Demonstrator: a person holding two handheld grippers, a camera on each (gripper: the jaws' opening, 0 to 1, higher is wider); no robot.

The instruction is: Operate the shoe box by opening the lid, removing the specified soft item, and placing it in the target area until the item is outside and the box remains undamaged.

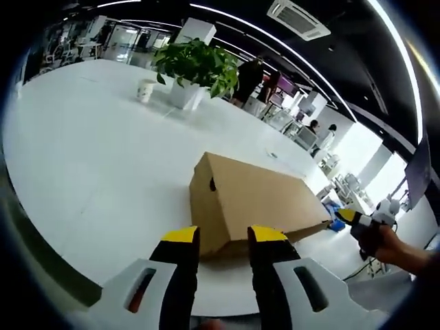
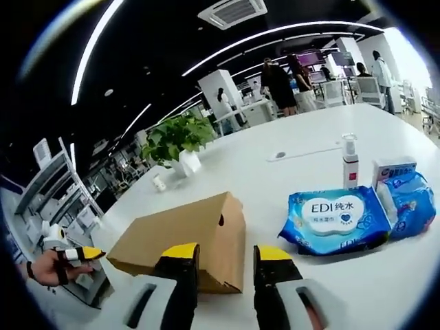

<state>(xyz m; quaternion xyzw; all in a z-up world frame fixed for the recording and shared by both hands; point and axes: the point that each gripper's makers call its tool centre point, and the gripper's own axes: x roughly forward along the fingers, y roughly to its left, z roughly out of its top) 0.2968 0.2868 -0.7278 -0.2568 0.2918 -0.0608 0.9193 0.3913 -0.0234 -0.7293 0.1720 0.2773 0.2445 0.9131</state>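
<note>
shoe box closed, long axis running between the grippers | left gripper parted, empty | right gripper parted, empty

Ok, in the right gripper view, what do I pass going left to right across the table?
Left gripper held in a hand → cardboard shoe box → blue wet-wipes pack → blue tissue packs at the right edge.
</note>
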